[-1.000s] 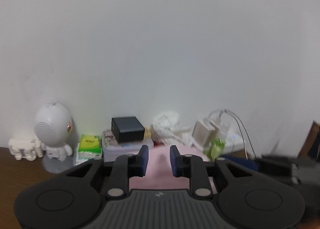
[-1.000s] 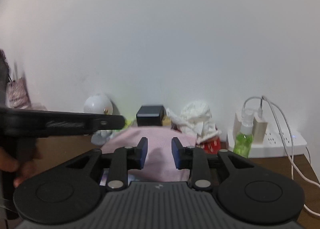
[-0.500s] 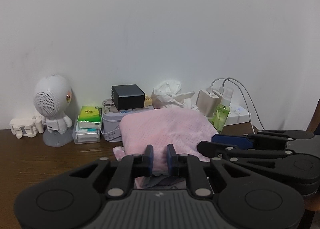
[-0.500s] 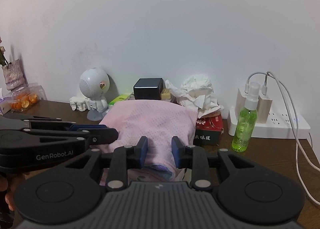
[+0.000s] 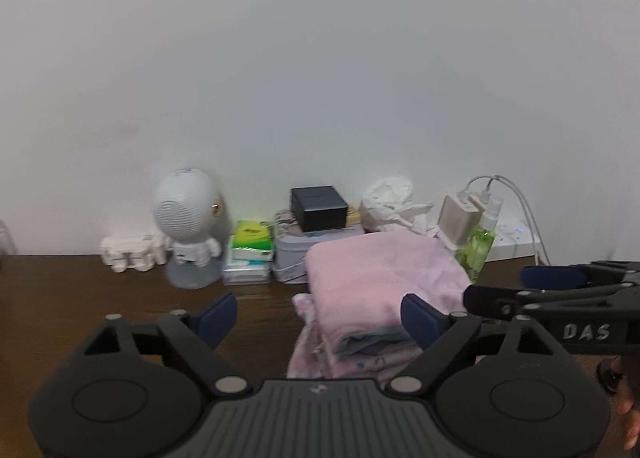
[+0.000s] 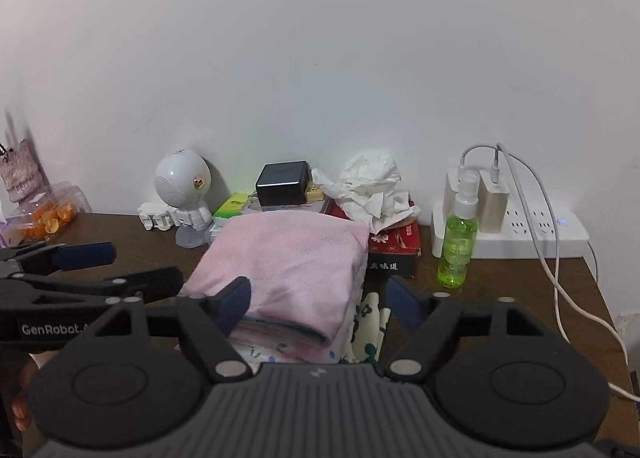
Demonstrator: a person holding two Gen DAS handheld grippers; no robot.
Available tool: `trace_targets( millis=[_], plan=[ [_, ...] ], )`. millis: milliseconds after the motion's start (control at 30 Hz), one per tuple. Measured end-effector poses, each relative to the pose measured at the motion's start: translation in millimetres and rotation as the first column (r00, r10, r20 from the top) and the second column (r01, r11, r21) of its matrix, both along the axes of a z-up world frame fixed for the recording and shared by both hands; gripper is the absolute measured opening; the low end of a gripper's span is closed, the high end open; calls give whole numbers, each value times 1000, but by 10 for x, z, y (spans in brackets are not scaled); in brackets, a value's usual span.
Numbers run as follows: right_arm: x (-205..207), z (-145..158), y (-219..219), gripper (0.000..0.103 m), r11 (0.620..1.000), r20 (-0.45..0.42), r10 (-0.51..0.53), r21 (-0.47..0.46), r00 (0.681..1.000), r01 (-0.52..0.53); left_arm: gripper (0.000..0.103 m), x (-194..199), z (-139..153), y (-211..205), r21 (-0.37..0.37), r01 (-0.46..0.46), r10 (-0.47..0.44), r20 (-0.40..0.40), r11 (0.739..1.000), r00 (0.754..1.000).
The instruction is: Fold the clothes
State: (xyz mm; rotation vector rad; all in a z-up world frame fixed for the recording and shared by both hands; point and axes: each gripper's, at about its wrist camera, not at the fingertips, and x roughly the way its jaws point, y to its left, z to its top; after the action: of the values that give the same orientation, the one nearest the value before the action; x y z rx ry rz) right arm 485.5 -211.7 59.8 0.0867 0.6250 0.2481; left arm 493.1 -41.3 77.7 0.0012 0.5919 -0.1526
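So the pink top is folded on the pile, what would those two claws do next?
Probably draw both back: the left gripper and right gripper are opening with nothing pinched, and the pink garment lies folded on the stack.

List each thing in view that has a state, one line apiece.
Pink knit garment: folded, lying atop a stack of clothes.
Left gripper: jaws opening, nothing gripped.
Right gripper: jaws opening, nothing gripped.
Green spray bottle: upright, capped.
White power strip: chargers plugged in, light on.
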Motion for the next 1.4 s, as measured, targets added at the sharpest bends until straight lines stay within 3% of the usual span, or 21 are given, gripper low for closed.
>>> trace_targets(
  millis=[67,200,300,567,900,1400],
  plan=[
    [-31,15,-17,83,1000,-20,-8,7,1000,8,94,-46,14,21,-1,-18,18,-18,1000,1000],
    [-103,21,-55,102,1000,-57,-18,23,998,19,100,-126,-1,27,25,-38,39,-51,999,998],
    [-171,-28,-53,103,999,-83,-23,28,996,25,101,-191,-53,-4,50,-55,58,-73,997,996],
    [-424,-84,-22,103,999,-110,-38,25,993,41,103,-416,-184,-7,25,-93,96,-118,995,988],
    [-763,-89,61,103,999,-97,-39,-14,995,38,103,-715,-250,14,31,-98,101,-148,995,984],
    [-1325,-81,195,103,999,-66,-25,-32,998,23,103,-1330,-259,119,62,-90,96,-108,994,990]
  ],
)
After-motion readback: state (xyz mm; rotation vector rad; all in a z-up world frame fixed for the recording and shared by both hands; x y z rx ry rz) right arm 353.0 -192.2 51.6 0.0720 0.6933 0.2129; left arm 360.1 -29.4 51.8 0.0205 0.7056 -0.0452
